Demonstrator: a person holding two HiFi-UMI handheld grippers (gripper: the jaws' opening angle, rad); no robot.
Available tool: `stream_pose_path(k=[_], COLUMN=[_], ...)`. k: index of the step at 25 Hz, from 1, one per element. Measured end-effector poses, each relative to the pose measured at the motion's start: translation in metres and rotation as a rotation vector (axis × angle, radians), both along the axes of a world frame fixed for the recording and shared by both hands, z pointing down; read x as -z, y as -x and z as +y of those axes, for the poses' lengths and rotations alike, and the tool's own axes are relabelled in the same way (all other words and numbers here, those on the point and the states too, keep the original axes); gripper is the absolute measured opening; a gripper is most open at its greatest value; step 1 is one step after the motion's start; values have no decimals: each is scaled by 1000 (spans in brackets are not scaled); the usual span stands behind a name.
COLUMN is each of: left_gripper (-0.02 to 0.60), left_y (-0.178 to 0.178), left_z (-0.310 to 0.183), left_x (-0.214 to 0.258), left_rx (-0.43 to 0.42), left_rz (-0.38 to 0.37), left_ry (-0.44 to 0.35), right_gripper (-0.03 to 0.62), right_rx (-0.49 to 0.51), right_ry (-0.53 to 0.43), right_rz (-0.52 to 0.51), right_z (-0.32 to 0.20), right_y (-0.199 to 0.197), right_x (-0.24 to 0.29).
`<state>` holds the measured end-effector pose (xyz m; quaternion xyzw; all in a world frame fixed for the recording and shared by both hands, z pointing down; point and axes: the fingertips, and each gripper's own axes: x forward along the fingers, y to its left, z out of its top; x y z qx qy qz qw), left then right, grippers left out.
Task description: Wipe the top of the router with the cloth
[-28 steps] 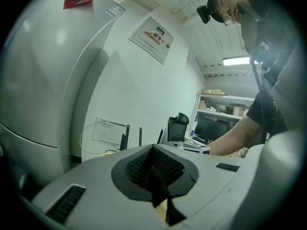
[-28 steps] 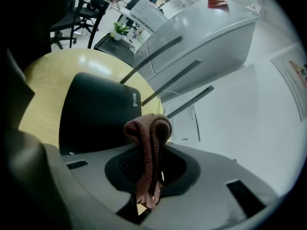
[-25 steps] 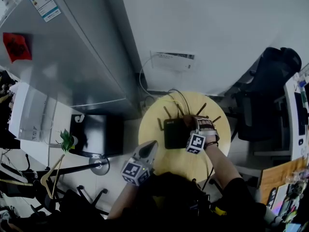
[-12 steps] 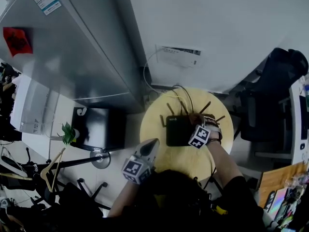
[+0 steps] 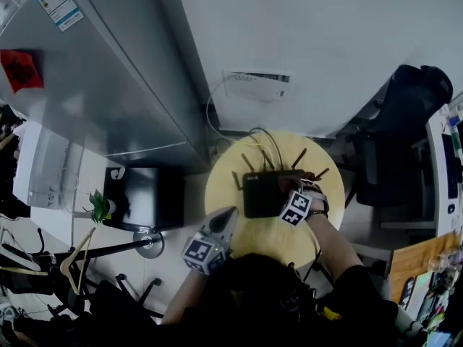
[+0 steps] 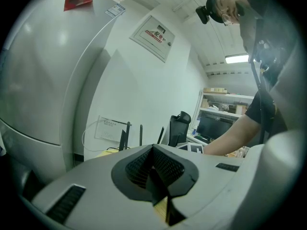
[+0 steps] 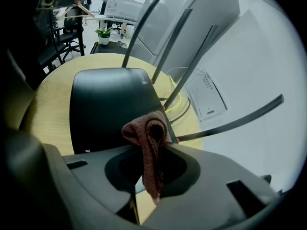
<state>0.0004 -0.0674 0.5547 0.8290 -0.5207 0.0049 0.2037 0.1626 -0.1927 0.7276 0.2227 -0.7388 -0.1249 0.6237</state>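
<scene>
Right gripper (image 7: 153,155) had shifted only slightly along the router's (image 7: 112,107) right side. Left gripper (image 6: 160,186) stayed off the round table's (image 5: 264,243) near edge, jaws closed on nothing. Right jaws were clamped on the bunched reddish knit cloth (image 7: 149,140), at the router's corner by the antennas (image 7: 187,73). Cloth looked soft and limp, so gripping it at the fold suits. Router sat mid-table, probably light enough to slide. White mark on its lid wasn't readable.
</scene>
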Motion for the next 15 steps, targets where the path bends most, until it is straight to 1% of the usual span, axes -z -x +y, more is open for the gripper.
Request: stream_pose_path(k=[9, 15], left_gripper=[2, 2], left_y=[-3, -9], left_z=[8, 3], left_x=[5, 14], left_rx=[-15, -54], left_rz=[-14, -16], left_ry=[-11, -30], right_gripper=[64, 64], right_rx=[-28, -45], right_ry=[26, 50], right_rz=[13, 14], right_z=[19, 38], right_y=[-7, -11], right_x=[-2, -3])
